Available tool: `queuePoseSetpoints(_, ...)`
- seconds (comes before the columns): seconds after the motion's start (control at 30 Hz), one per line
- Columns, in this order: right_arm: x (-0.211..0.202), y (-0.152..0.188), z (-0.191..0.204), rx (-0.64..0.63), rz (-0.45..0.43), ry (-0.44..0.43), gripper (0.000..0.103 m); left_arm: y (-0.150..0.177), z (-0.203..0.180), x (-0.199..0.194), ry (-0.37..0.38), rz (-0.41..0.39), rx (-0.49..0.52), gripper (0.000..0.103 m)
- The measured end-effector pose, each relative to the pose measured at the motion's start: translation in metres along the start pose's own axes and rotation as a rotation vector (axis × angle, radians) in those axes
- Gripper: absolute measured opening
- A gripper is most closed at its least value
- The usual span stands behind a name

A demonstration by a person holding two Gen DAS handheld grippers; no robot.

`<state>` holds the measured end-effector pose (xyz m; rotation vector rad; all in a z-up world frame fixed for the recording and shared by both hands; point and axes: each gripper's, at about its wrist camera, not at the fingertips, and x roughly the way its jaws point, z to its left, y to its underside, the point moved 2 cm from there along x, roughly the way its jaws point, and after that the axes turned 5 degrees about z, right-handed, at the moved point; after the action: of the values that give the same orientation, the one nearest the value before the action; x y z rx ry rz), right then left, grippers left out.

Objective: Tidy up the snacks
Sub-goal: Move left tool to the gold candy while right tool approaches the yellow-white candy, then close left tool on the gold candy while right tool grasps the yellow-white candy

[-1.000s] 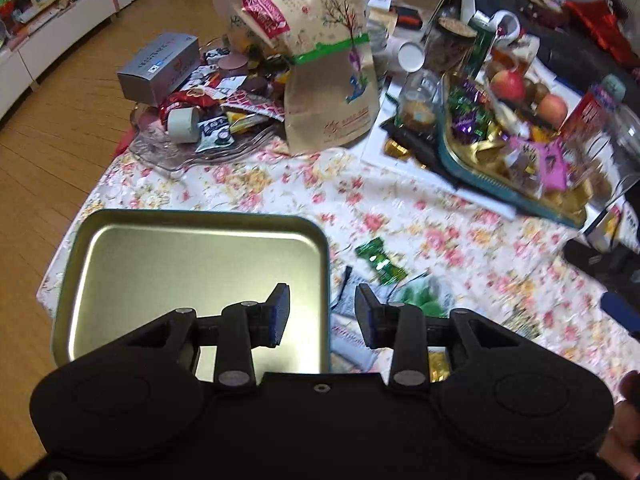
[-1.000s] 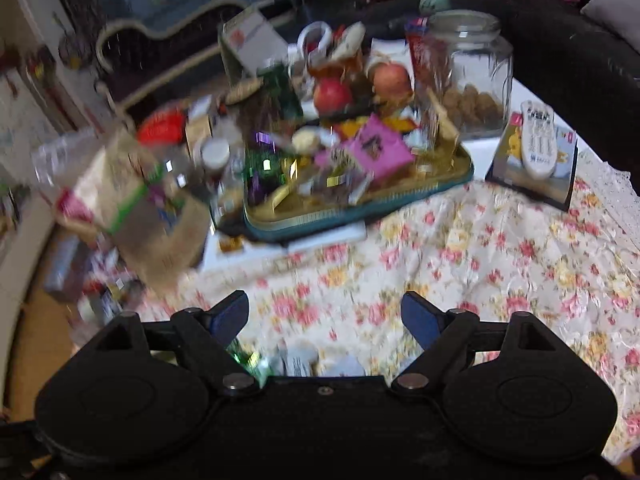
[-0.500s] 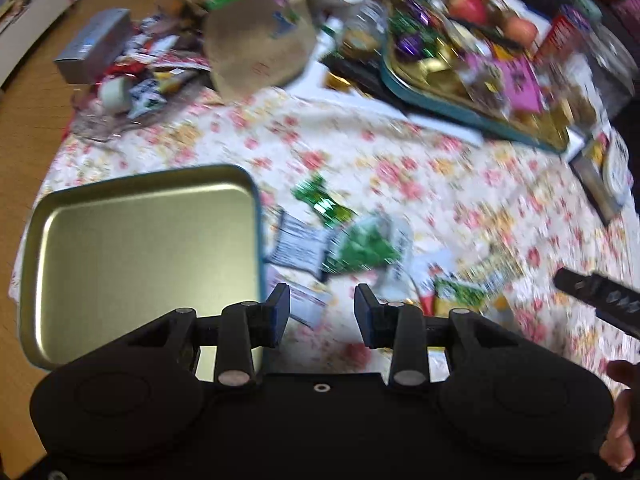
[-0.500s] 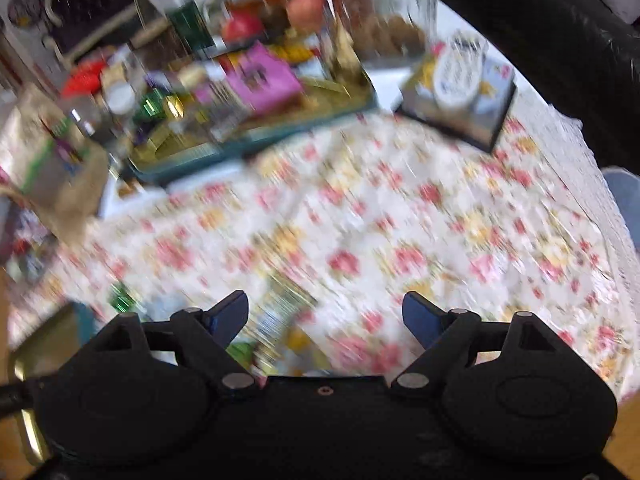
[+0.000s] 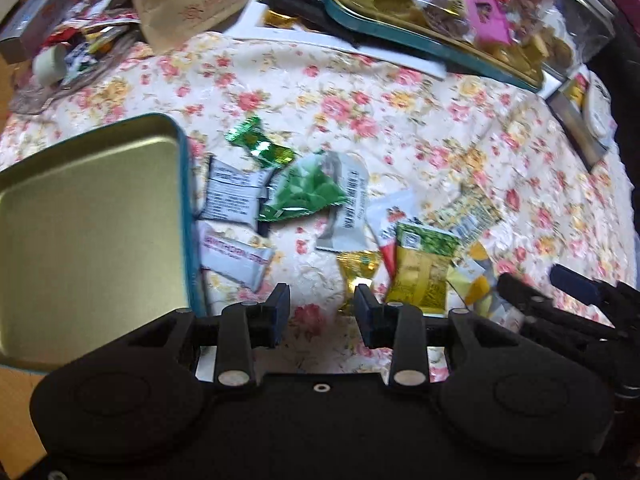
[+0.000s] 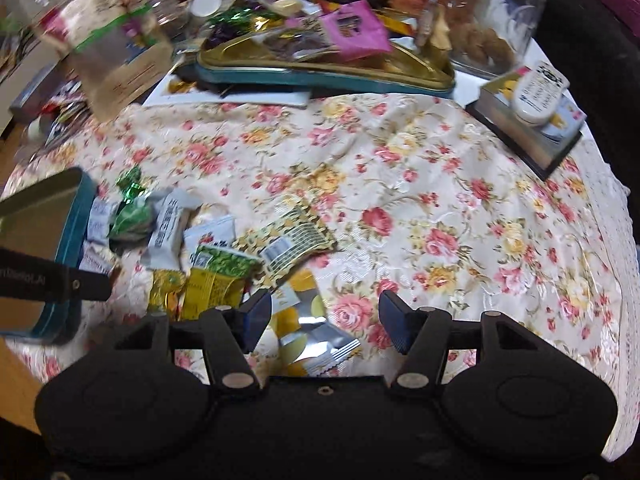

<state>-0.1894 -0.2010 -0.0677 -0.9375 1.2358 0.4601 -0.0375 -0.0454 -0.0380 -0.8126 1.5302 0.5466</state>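
Note:
Several loose snack packets lie on the floral tablecloth: a green candy [image 5: 260,146], a green-and-white pouch [image 5: 312,192], a white bar [image 5: 236,258], a gold candy [image 5: 358,268] and a yellow-green packet [image 5: 420,276]. An empty gold tin tray [image 5: 88,232] with a teal rim lies to their left. My left gripper [image 5: 322,310] is open and empty, just before the gold candy. My right gripper [image 6: 324,322] is open and empty above a silver-yellow packet [image 6: 316,332]; the yellow-green packet [image 6: 216,276] lies to its left. The right gripper also shows in the left wrist view [image 5: 560,300].
A teal-rimmed tin [image 6: 320,76] full of sweets stands at the back, with a brown paper bag [image 6: 116,48], a glass jar [image 6: 484,20] and apples. A remote on a box [image 6: 532,108] lies at the right. A glass dish of snacks [image 5: 68,60] sits back left.
Both grippers have tilted down and moved in over the loose packets near the table's front edge. The pile now fills the lower view. Both jaws stay open.

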Motion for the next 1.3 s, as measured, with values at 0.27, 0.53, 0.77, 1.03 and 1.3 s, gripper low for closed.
queuePoseSetpoints(0.27,0.019,0.006,0.009,-0.101,0.021,-0.002,0.063,0.001,-0.011,0.013,0.062,0.005,0.099,0.045)
queuePoseSetpoints(0.53,0.034,0.010,0.015,-0.158,0.053,0.008,0.063,0.000,-0.015,0.035,0.084,0.059,0.119,0.045)
queuePoseSetpoints(0.77,0.049,0.011,0.023,-0.184,0.093,0.019,0.067,-0.005,-0.016,0.042,0.097,0.072,0.099,0.045)
queuePoseSetpoints(1.03,0.057,0.000,0.014,-0.082,0.133,0.030,0.070,-0.007,-0.020,0.059,0.068,0.125,0.070,0.045)
queuePoseSetpoints(1.3,0.059,-0.003,0.013,-0.036,0.178,0.026,0.061,-0.011,-0.020,0.064,0.070,0.149,0.019,0.044)
